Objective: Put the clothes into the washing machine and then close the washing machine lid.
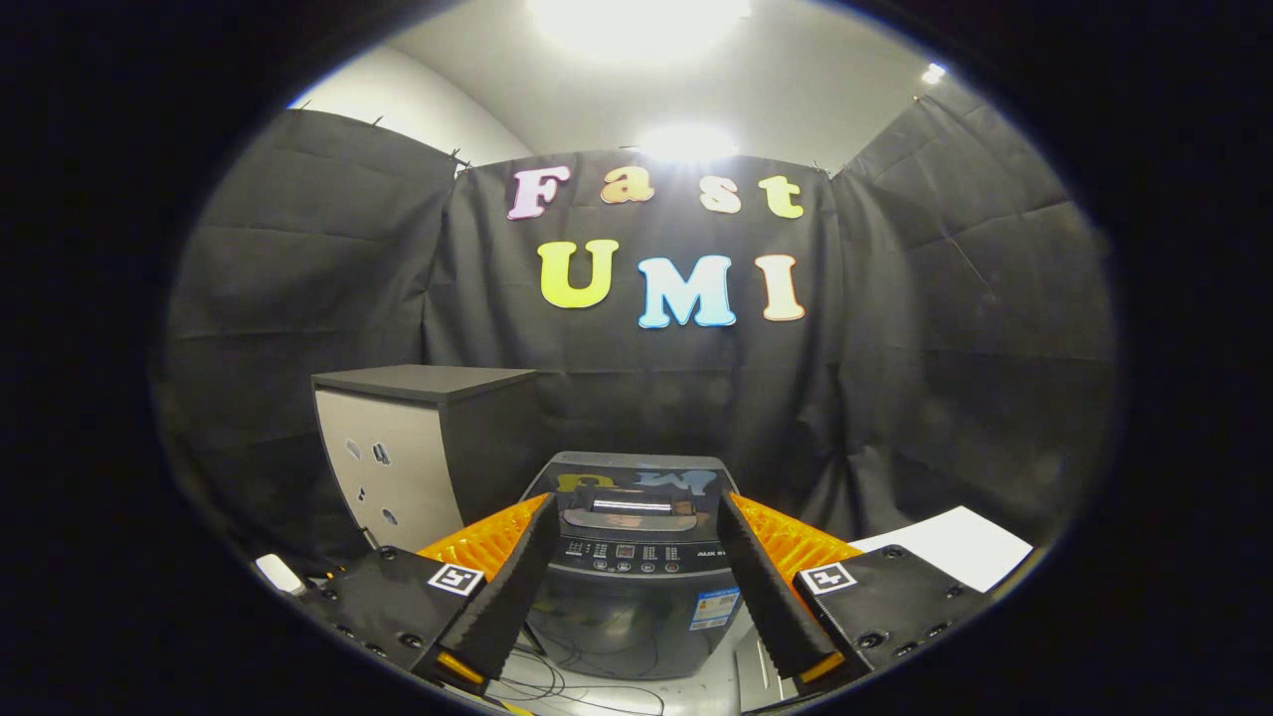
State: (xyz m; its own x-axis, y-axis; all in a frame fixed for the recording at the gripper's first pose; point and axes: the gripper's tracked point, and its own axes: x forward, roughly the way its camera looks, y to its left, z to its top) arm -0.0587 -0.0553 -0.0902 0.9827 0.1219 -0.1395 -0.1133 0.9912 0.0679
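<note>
We see the gripper point(636, 587) with its two fingers spread wide apart and nothing between the pads; one fingertip point(467, 646) sits low on the left and the other low on the right, each bearing a small square marker on its mount. Framed in the gap between the fingers, just beyond them, stands the washing machine point(636, 597), a dark top-loading unit facing us, clear of both fingers. Its lid point(627, 477) lies flat and closed on top, glossy enough to mirror the wall behind it, with a handle recess near the front edge. Below the lid runs the control panel point(625, 557), a row of small buttons and a display, and a sticker point(714, 609) sits on the front right of the body. Loose cables point(577, 681) trail over the pale floor at the foot of the machine. To the left and a little farther back we see a cabinet point(418, 452) with a dark top and a light front, standing beside the machine. On the far right lies a flat white sheet point(955, 547). We can make out no clothes from this angle. Black cloth walls point(298, 298) close the booth behind everything.
</note>
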